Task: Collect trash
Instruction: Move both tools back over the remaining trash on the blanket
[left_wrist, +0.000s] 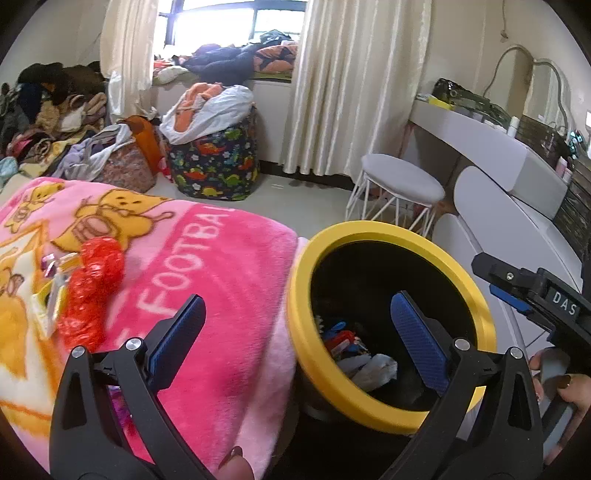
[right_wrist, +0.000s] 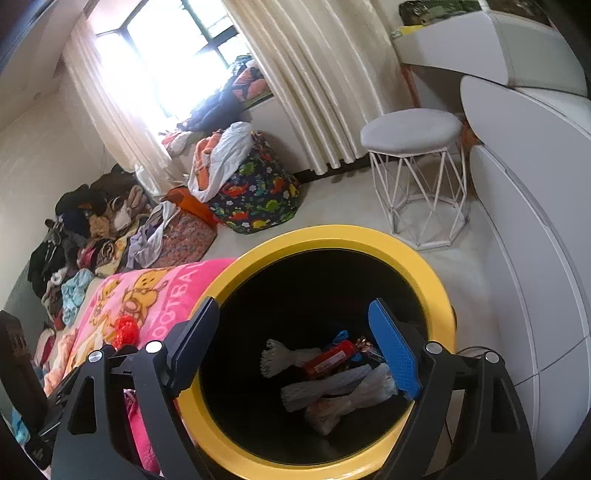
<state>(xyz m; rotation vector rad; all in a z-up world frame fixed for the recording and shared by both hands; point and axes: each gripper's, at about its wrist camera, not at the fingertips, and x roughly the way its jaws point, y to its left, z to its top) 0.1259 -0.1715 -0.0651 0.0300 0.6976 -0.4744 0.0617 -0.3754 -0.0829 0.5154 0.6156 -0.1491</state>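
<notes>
A pink blanket (left_wrist: 207, 258) adjoins the yellow-rimmed bin (right_wrist: 332, 238), where wrappers are already gathered. Both the left gripper (left_wrist: 297, 325) and right gripper (right_wrist: 295, 343) are spread and empty; red wrapping (left_wrist: 92, 288) is left.

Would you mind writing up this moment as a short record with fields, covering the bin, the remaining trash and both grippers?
bin: black round bin with yellow rim, beside the bed
bin contents: red wrapper, crumpled white plastic bags
trash left: red crinkled plastic and small wrappers on the pink cartoon blanket
left gripper: open, empty, straddling the bin rim
right gripper: open, empty, over the bin mouth
</notes>
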